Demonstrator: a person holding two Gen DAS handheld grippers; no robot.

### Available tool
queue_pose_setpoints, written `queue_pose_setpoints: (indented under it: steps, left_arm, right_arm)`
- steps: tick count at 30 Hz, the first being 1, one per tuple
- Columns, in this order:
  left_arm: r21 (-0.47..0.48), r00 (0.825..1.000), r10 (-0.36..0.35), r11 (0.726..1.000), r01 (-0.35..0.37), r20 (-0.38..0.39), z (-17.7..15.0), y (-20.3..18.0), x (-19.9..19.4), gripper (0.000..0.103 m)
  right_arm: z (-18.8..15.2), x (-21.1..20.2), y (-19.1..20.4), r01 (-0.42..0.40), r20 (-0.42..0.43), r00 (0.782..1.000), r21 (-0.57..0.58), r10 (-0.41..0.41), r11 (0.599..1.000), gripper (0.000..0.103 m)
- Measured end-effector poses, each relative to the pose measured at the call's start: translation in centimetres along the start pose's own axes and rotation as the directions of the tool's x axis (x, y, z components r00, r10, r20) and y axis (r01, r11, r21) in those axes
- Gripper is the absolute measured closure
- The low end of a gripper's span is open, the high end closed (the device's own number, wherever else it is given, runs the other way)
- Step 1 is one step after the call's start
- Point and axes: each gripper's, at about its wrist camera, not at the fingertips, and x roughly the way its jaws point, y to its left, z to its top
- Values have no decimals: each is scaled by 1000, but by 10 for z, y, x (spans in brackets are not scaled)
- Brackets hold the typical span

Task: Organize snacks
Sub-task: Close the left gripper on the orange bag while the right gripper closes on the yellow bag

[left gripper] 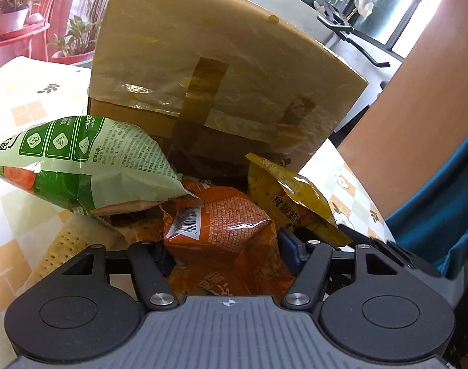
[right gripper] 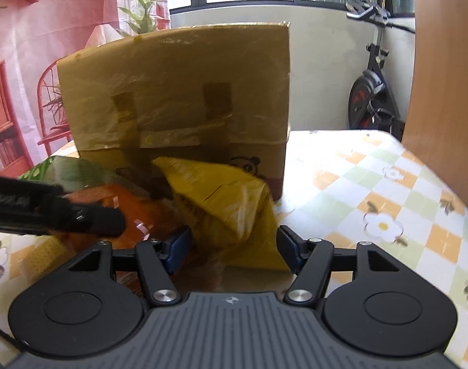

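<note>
Left wrist view: the left tongs [left gripper: 226,246] are seen spread around the orange snack bag [left gripper: 221,230], beside the green bag [left gripper: 80,166] and the cardboard box [left gripper: 221,86]. The right tongs [right gripper: 234,246] are spread around the yellow bag [right gripper: 227,196] on the counter [right gripper: 372,184].

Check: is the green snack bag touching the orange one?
Touching. The left wrist view shows the green snack bag's lower right corner lying on the top edge of the orange bag, with no gap visible between them.
</note>
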Motion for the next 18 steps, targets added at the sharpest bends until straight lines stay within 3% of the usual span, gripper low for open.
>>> queue_pose_setpoints:
  steps: [5,9,11,18]
  left_arm:
    - [-15,1000,-20,1000,20,4,-5,7,-7,35]
    - [-12,1000,-23,1000,23,4,-6,10,-10,35]
    - [-13,1000,-25,1000,25,5,-7,10,-11,35]
    - [-8,999,-36,999,36,8,-7,10,-13,36]
  right_arm:
    - [10,15,-3,-10,-4,1000,-59,9,998,38]
    - [18,28,-3,-63,-7,998,-53,63,997,38]
    - [20,33,0,-73,-13,997,-63,72,995,34]
    - [18,29,2,-57,1,998,-61,57,997,43]
